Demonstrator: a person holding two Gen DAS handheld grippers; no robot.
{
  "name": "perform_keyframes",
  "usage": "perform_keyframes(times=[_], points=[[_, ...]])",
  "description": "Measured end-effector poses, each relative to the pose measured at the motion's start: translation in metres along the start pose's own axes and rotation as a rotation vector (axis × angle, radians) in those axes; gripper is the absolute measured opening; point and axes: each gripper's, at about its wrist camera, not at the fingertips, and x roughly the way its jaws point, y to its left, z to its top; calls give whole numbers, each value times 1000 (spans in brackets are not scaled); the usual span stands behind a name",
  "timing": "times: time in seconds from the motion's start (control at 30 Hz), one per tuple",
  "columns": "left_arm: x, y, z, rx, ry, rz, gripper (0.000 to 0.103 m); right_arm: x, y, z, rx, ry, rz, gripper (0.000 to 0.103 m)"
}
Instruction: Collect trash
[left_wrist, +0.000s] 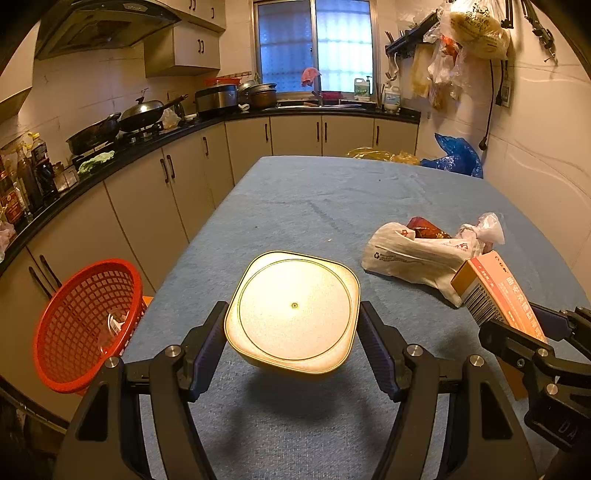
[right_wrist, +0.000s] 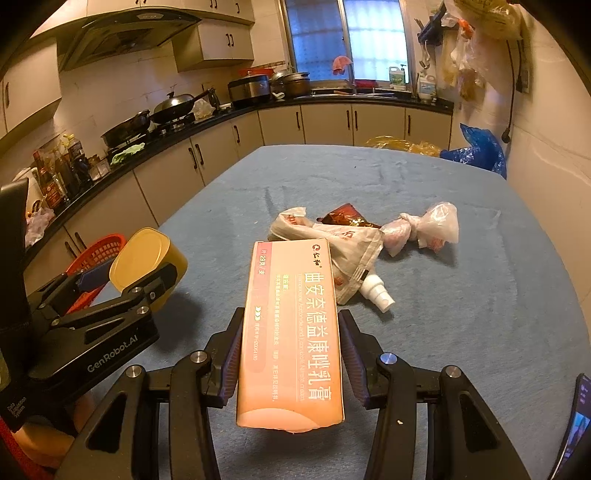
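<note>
Left hand-held gripper (left_wrist: 291, 332) clamps yellow tub (left_wrist: 293, 310) by 2 opposite sides, base facing camera, lifted clear of blue bench (left_wrist: 314, 206), likely bound for red basket (left_wrist: 85, 325) just off bench's left edge. Right hand-held gripper (right_wrist: 290, 354) grips pink carton (right_wrist: 291, 332) lengthwise, also raised. Plastic bags (right_wrist: 369, 236), brown wrapper (right_wrist: 345, 216) and spout pouch lie mid-bench, uncollected.

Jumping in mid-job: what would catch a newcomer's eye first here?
Both grippers are loaded above the blue table: the left gripper clamps a yellow square tub, the right gripper a pink cream box. A red basket hangs off the table's left edge, and plastic bags lie ahead.
</note>
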Motion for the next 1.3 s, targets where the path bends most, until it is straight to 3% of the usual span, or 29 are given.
perform_keyframes(times=[1.3], points=[[-23,24,-1,-53,-32,26,68,-4,19,4,-45,1,13,52]])
